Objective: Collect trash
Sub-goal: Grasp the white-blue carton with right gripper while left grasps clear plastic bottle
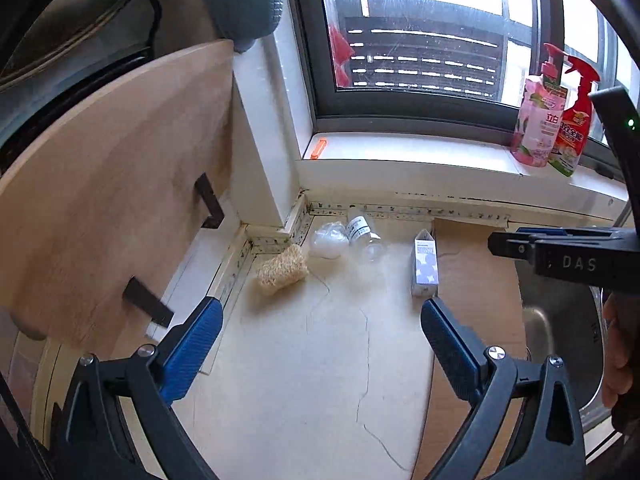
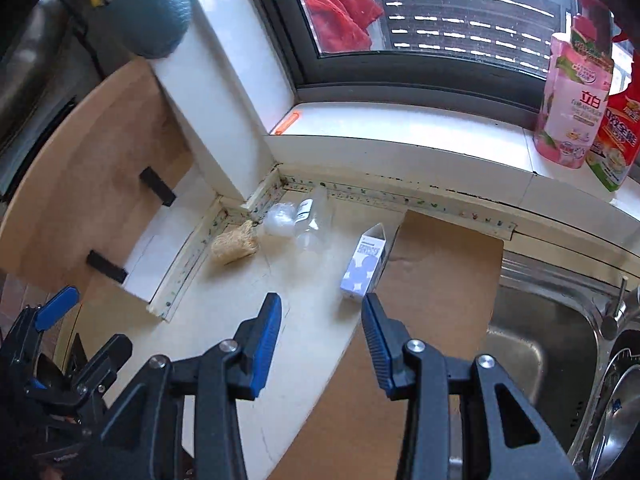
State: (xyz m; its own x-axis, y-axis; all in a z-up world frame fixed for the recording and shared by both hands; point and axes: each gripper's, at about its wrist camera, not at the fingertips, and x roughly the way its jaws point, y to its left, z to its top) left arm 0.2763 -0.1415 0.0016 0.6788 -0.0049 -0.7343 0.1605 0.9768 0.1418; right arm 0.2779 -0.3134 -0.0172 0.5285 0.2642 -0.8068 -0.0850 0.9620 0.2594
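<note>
Your left tool [image 1: 322,332] hangs over the cream, hairline-cracked table [image 1: 320,360] with its blue-padded fingers spread wide and nothing between them. Your right tool [image 2: 322,322] has its jaws partly apart, also with nothing between them; in the left wrist view its black body pokes in from the right edge.

The trash sits ahead of both tools, gathered toward the back corner of the table under the window:
- a small white and lilac paper carton [image 1: 425,266] stands upright at the centre right of the left view, at the edge of a brown cardboard sheet [image 1: 476,280]; in the right wrist view it lies just above the right tool's fingertips
- a clear plastic bottle with a white label [image 1: 362,236] lies on its side, just left of the carton
- a crumpled white plastic wad [image 1: 329,239] touches the bottle on its left
- a tan, rough fibrous scrubber [image 1: 282,270] lies nearest the corner, lower left of the wad

On the white window sill [image 1: 420,156] at the upper right stand a pink pump bottle [image 1: 538,124] and a red spray bottle [image 1: 576,120] side by side – well apart from the trash. A steel sink [image 2: 540,320] fills the lower right of the right view, and a pale wooden board [image 1: 112,184] leans at the left.
</note>
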